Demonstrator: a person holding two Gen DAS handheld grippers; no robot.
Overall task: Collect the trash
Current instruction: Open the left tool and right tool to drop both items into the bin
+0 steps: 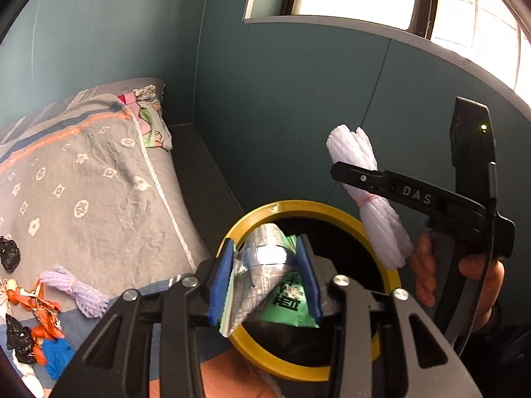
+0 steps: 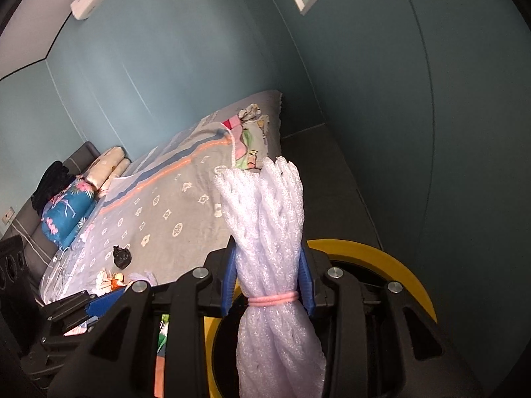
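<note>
Trash is gathered over a yellow-rimmed bin with a black inside, standing on the dark floor beside the bed. The left gripper has a crumpled silver and green snack wrapper between its blue pads, directly above the bin's opening; the wrapper touches both pads, though how firmly they press on it I cannot tell. The right gripper is closed on a white foam net bundle, tied with a pink elastic band, also above the bin; a hand holds that tool's handle. On the grey flower-patterned bedspread lie more scraps: a lilac foam net bundle, orange wrappers, black crumpled plastic and a blue piece
</note>
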